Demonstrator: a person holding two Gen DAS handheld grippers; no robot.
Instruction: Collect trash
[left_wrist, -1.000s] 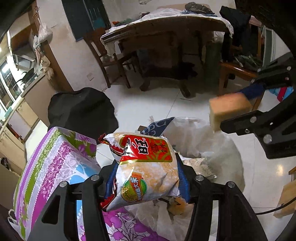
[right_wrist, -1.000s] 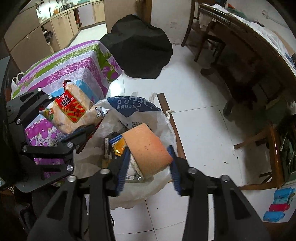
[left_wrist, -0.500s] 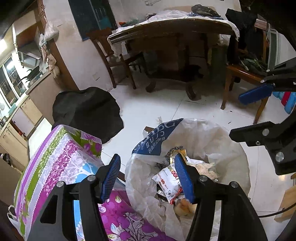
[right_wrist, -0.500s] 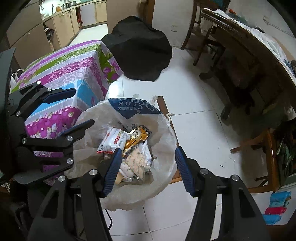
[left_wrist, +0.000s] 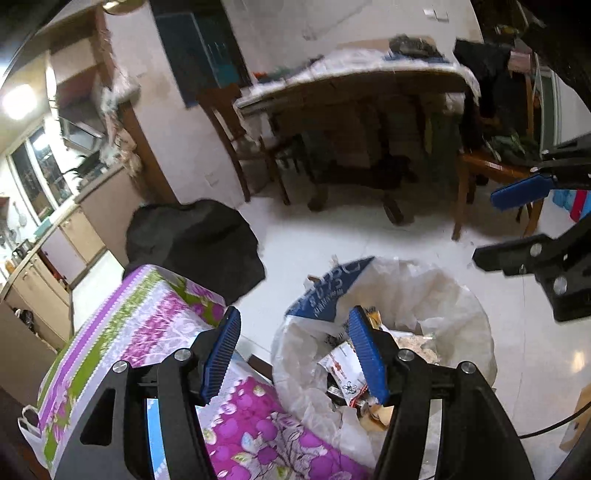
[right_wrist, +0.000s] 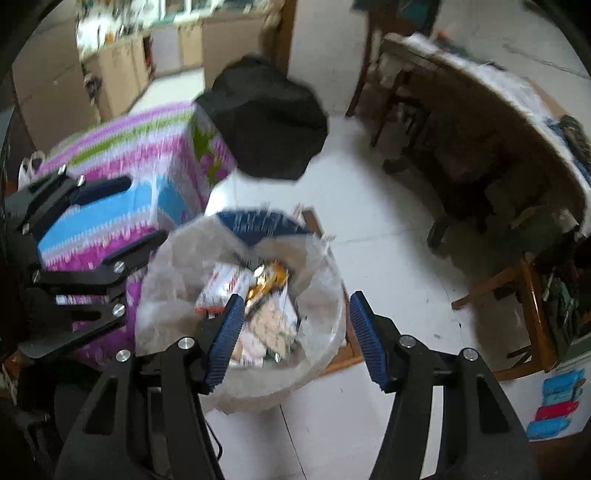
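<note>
Over the trash bag (right_wrist: 325, 295), both tools (left_wrist: 293, 354) (right_wrist: 295, 336) now gape empty, packets (right_wrist: 258, 306) dropped inside.

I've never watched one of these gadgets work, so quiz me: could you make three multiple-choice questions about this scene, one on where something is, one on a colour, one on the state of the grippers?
1. Where does the trash bag sit?
A. on the round table
B. on the floor beside the floral-covered table
C. on a chair

2. What colour are the gripper pads?
A. red
B. yellow
C. blue

3. How do the left gripper and right gripper stand?
A. both open and empty
B. both shut on wrappers
C. only the left holds something

Answers: 1 B, the bag stands on white tiles next to the purple cloth. 2 C, the ribbed pads are blue. 3 A, the jaws are spread and the wrappers lie in the bag.
</note>
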